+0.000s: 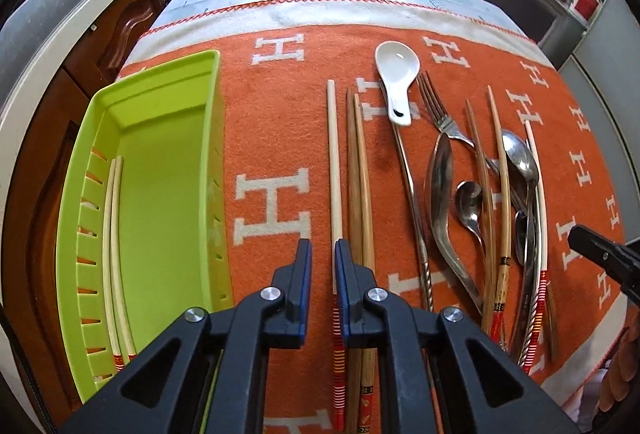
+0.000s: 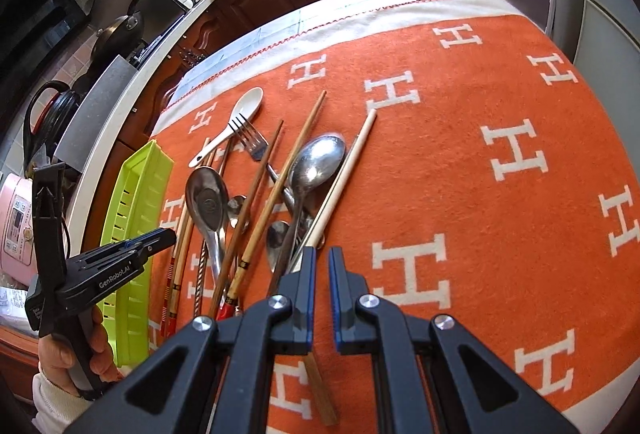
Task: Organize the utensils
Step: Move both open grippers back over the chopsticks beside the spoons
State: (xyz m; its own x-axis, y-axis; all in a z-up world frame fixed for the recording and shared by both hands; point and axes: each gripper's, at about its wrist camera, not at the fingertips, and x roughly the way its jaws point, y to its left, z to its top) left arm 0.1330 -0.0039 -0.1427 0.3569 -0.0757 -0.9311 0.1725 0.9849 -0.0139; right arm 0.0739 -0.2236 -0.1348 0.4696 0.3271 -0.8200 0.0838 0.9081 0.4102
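My left gripper (image 1: 323, 248) hovers with jaws parted and empty above a pale chopstick (image 1: 334, 162) lying mid-table. My right gripper (image 2: 322, 258) is likewise parted and empty over the utensil pile (image 2: 256, 194). The green tray (image 1: 168, 170) along the table's left edge holds two chopsticks (image 1: 114, 234).

White "H" letters repeat across the orange cloth (image 2: 500, 106) — the left gripper (image 2: 158, 236) apparently reads "GenRobot.AI"

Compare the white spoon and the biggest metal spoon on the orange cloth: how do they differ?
The white spoon is short, thick and looks ceramic; the big metal spoon is long, thin and shiny.

The white spoon lies farther away, with its bowl turned up; the metal spoon lies nearer, its handle running down under the brown chopsticks.

In the left wrist view the white spoon's handle overlaps a thin metal rod.

Both lie on the cloth, not in the green tray.
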